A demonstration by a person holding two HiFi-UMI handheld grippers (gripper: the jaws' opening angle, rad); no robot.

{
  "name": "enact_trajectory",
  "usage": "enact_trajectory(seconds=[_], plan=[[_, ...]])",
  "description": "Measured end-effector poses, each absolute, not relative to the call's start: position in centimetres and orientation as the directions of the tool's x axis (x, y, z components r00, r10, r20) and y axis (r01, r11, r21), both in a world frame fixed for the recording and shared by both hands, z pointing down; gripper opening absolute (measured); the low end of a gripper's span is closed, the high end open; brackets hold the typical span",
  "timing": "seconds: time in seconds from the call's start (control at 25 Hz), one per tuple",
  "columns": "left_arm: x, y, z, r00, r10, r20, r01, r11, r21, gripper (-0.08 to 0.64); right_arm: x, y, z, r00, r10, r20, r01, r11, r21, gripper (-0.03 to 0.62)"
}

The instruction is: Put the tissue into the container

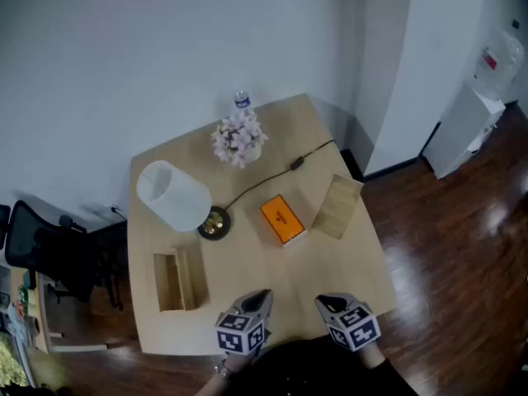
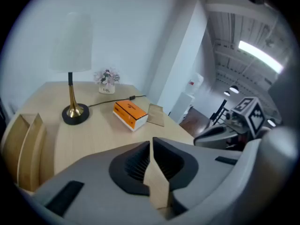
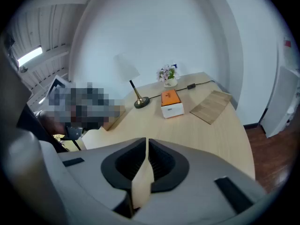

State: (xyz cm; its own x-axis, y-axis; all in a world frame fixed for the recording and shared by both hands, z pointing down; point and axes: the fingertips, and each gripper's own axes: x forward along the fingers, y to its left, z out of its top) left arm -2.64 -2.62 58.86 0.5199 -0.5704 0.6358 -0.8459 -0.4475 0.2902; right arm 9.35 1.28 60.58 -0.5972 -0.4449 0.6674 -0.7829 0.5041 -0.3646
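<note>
An orange tissue box lies in the middle of the light wooden table. The open wooden container stands near the table's left front. My left gripper and right gripper hover side by side over the front edge, both shut with nothing between the jaws. In the left gripper view the tissue box is ahead, the container at the left and my left gripper points between them. The right gripper view has the tissue box straight beyond my right gripper.
A white-shaded lamp on a brass foot stands left of the box, its cord running to the back. Flowers and a bottle are at the far edge. A wooden board lies right. An office chair stands to the left.
</note>
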Motion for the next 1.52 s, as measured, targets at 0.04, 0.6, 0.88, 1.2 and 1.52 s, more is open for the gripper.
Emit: enact_trajectory(seconds=[0.04, 0.6, 0.88, 1.2, 1.52], plan=[[-1.8, -4.2, 59.1, 0.507, -0.578, 0.64, -0.854, -0.439, 0.28, 0.08, 9.7, 1.1, 60.5, -0.597, -0.447, 0.666, -0.783, 0.504, -0.364, 0.024], [3.5, -22.7, 65.2, 0.237, -0.671, 0.702, -0.971, -0.132, 0.202, 0.575, 13.4, -0.1, 61.2, -0.599, -0.428, 0.677, -0.786, 0.477, -0.393, 0.077], [3.0, -24.3, 69.5, 0.193, -0.601, 0.776, -0.98, -0.074, 0.186, 0.574, 14.0, -1.2, 61.4, -0.608, -0.429, 0.668, -0.782, 0.471, -0.409, 0.077], [2.8, -24.3, 70.5, 0.225, -0.567, 0.793, -0.974, -0.106, 0.2, 0.507, 14.6, -1.3, 61.8, -0.594, -0.428, 0.681, -0.793, 0.451, -0.409, 0.077], [1.5, -23.4, 68.9, 0.283, -0.579, 0.764, -0.959, -0.184, 0.215, 0.442, 13.8, -1.1, 61.2, -0.58, -0.438, 0.687, -0.803, 0.449, -0.392, 0.077]])
